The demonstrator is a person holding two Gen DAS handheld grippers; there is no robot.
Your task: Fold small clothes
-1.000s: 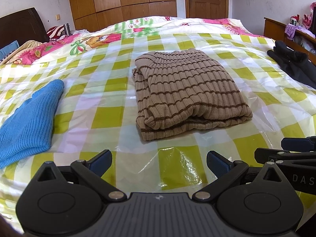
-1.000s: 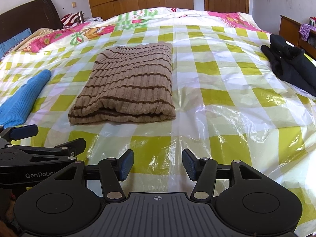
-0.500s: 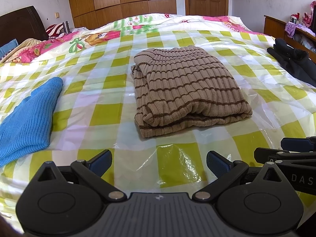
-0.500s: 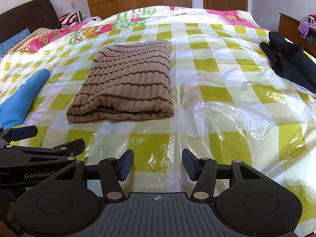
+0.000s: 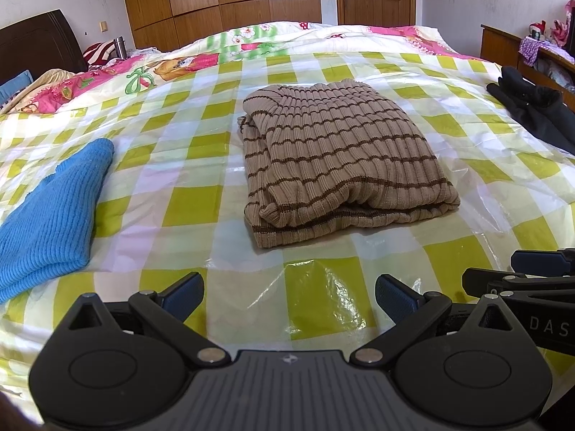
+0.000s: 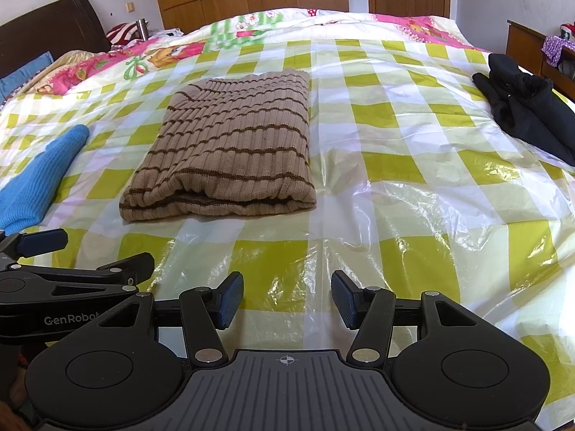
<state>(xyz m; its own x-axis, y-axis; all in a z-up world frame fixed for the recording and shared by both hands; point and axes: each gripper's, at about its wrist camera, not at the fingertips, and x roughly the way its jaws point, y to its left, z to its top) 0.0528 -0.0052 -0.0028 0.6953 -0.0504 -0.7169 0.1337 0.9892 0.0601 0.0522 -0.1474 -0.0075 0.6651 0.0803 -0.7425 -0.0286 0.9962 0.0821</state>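
A: Left wrist view first. Where is the garment?

B: The folded brown striped sweater (image 5: 341,158) lies at about twelve o'clock, flat on the green-and-white checked plastic sheet (image 5: 187,204) that covers the bed. Its rolled fold faces the camera.

A: And the left gripper (image 5: 289,292)?

B: Its jaws stand wide apart with nothing between them, only the sheet beneath. It is well short of the sweater.

A: Anything else there?

B: A blue knit garment (image 5: 50,212) at nine o'clock, a black garment (image 5: 535,111) at two o'clock. The tip of the right gripper (image 5: 532,273) pokes in at four o'clock.

A: Now the right wrist view.

B: The sweater (image 6: 230,151) sits at about eleven o'clock, apart from everything else. The right gripper (image 6: 287,300) has its blue pads (image 6: 230,300) parted, though less widely than the other's, and it holds nothing; the shiny sheet (image 6: 413,215) shows through the gap.

A: And the neighbours?

B: The blue garment (image 6: 39,179) at nine o'clock, the black one (image 6: 524,104) at two o'clock. The left gripper (image 6: 43,244) juts in at eight o'clock, just beside this one. A floral quilt (image 6: 251,25) lies at twelve o'clock beyond the sheet.
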